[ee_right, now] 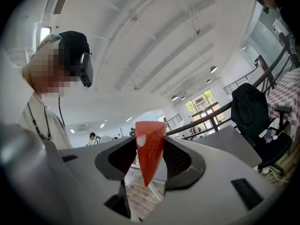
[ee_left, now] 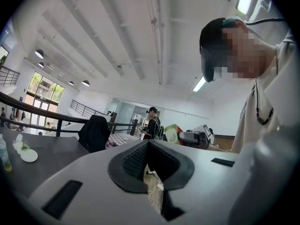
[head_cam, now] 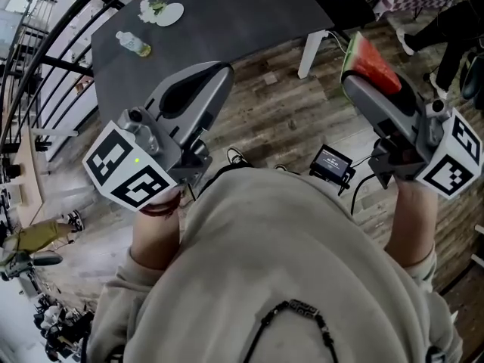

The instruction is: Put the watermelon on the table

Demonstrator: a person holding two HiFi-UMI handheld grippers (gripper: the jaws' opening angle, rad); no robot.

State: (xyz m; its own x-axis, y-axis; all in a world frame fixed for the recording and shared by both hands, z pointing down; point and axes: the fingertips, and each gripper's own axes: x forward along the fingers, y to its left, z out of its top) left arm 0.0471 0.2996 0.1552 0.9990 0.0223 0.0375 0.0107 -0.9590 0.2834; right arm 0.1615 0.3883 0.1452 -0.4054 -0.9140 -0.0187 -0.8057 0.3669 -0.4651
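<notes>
A red wedge of watermelon (head_cam: 371, 59) with a green rind stands upright between the jaws of my right gripper (head_cam: 358, 79), which is shut on it. In the right gripper view the slice (ee_right: 149, 150) fills the gap of the right gripper (ee_right: 150, 139), point down. My left gripper (head_cam: 221, 72) is shut with nothing in it; its pads meet at the tip in the left gripper view (ee_left: 149, 144). The dark grey table (head_cam: 227, 21) lies ahead of both grippers, which are held level over the wooden floor, short of its near edge.
On the table's far left stand a water bottle (head_cam: 133, 44) and a white plate (head_cam: 168, 13). A white table leg (head_cam: 311, 51) is near the right gripper. A railing (head_cam: 45, 59) runs on the left. A black chair (ee_right: 253, 111) with a jacket stands behind the table, and a person (ee_left: 152, 123) beyond it.
</notes>
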